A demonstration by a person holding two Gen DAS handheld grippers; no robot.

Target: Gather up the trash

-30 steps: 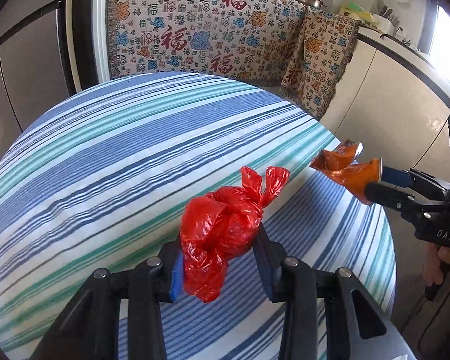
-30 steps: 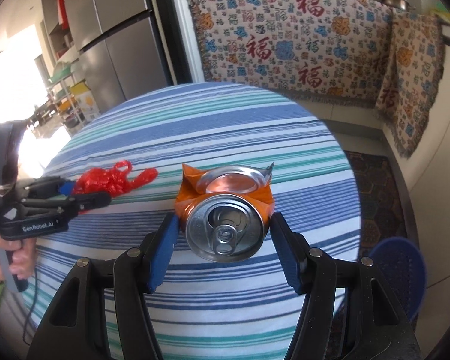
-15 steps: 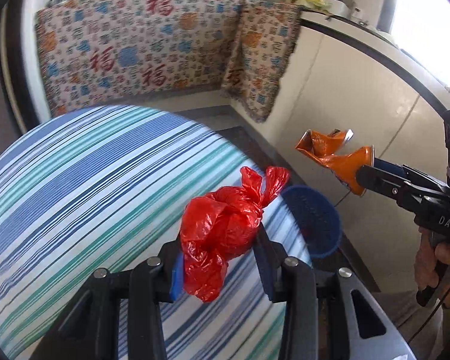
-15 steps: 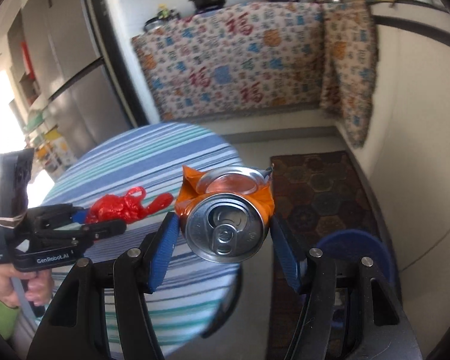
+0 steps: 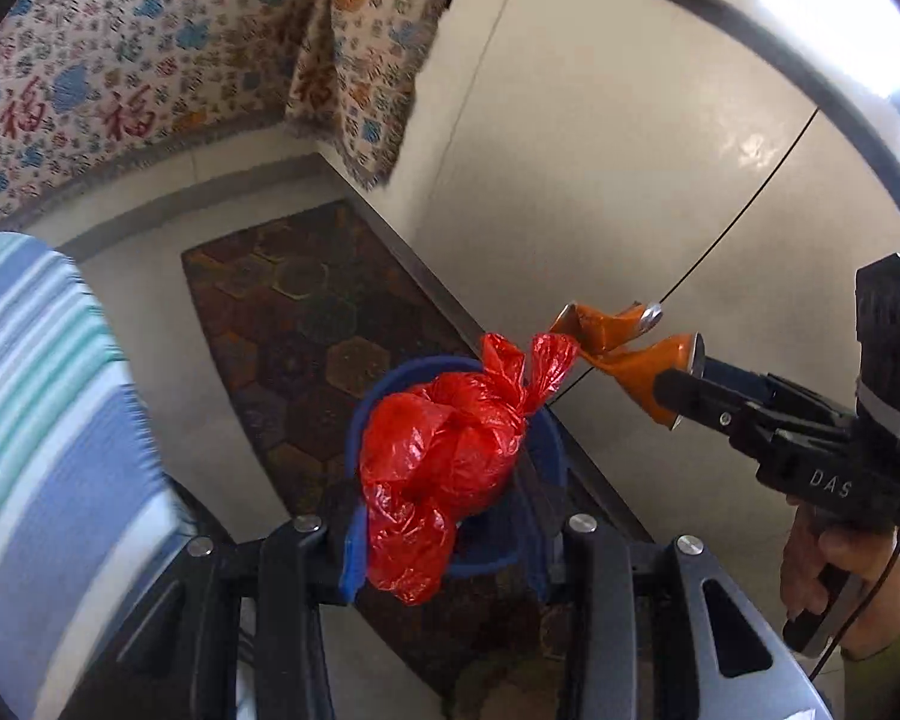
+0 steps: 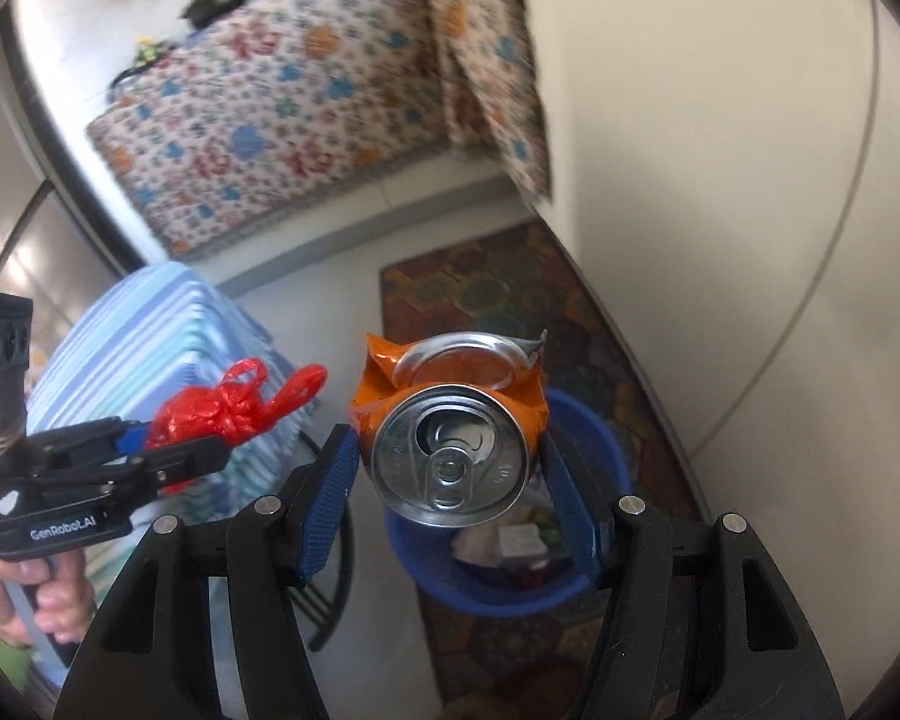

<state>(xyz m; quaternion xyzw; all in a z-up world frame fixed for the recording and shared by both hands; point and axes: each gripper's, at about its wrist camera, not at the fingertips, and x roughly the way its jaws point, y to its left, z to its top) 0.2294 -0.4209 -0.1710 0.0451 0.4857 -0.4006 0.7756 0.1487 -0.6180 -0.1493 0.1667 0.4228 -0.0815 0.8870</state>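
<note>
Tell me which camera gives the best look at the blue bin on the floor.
The right wrist view: the blue bin shows its rim and trash inside, below the crushed orange can. In the left wrist view the red plastic bag hides most of it, leaving only arcs of rim.

Black two-finger grippers [image 6: 450, 486], blue-padded jaws, silver screws, white "GenRobot.AI" and "DAS" lettering, bare-skinned hands [image 5: 834, 558].

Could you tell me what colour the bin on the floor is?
Blue bin, clearest in the right wrist view.
</note>
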